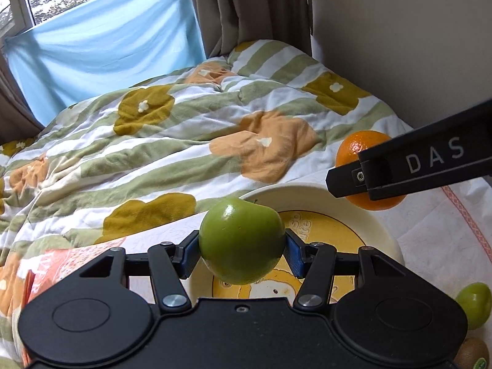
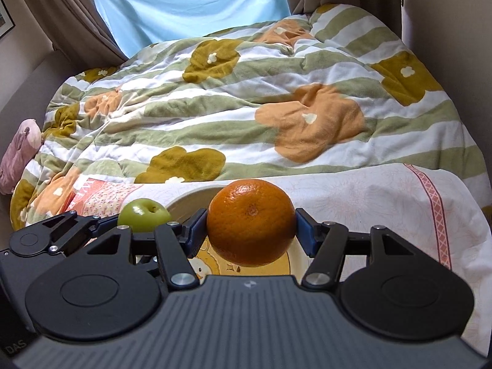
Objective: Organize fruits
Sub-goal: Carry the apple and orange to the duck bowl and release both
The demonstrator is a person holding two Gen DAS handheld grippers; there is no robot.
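My left gripper (image 1: 242, 250) is shut on a green apple (image 1: 242, 241), holding it just above a cream plate (image 1: 381, 230) with a yellow cartoon picture. My right gripper (image 2: 250, 230) is shut on an orange (image 2: 250, 221) over the same plate (image 2: 184, 200). In the left wrist view the orange (image 1: 356, 147) shows at the right, partly hidden behind the right gripper's black finger (image 1: 409, 166). In the right wrist view the green apple (image 2: 143, 213) shows at the left, in the left gripper's jaws.
The plate lies on a white patterned cloth (image 2: 369, 203) at the foot of a bed with a flowered quilt (image 1: 184, 129). Another green fruit (image 1: 475, 304) and a kiwi (image 1: 472, 353) lie on the cloth at the right. A pink soft thing (image 2: 18, 150) lies left of the bed.
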